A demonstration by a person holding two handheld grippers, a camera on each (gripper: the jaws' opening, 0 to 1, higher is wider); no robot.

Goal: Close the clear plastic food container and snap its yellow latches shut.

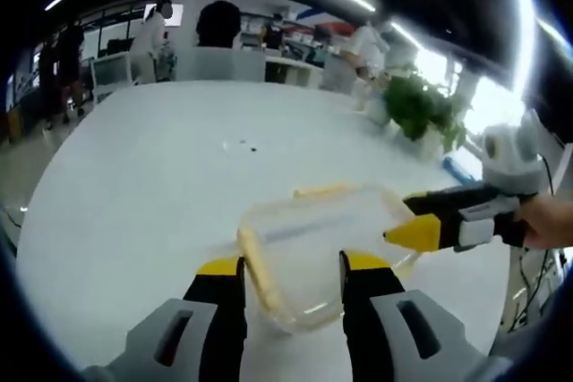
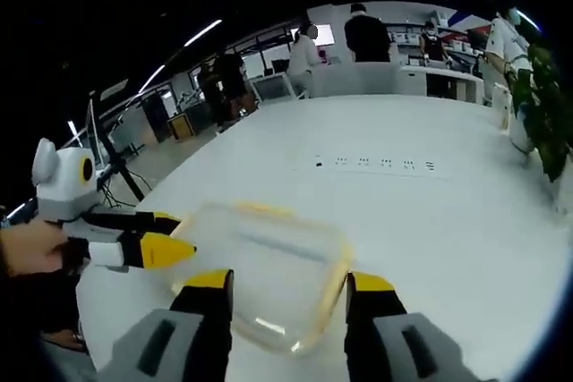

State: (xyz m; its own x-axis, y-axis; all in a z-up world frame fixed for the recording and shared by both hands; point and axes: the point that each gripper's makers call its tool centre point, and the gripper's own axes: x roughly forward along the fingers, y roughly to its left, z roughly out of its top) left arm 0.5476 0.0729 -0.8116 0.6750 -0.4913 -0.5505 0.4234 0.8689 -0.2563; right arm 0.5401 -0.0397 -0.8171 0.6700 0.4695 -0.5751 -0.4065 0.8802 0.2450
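Note:
The clear plastic container [image 1: 313, 252] sits on the white table [image 1: 161, 185], a yellow latch [image 1: 252, 266] along its left side and another at its far edge. My left gripper [image 1: 291, 267] is open, and the container's near corner lies between its jaws. The right gripper [image 1: 419, 232] comes in from the right, its yellow tip at the container's right edge. In the right gripper view the container [image 2: 269, 261] lies between the jaws of my open right gripper [image 2: 286, 281], and the left gripper [image 2: 166, 248] points at its left side. The picture is too blurred to tell whether the lid is fully seated.
A potted plant [image 1: 421, 105] stands at the table's far right edge, also seen as the plant [image 2: 542, 105] in the right gripper view. Several people [image 1: 219, 20] stand by desks beyond the table. A hand [image 1: 548, 221] holds the right gripper.

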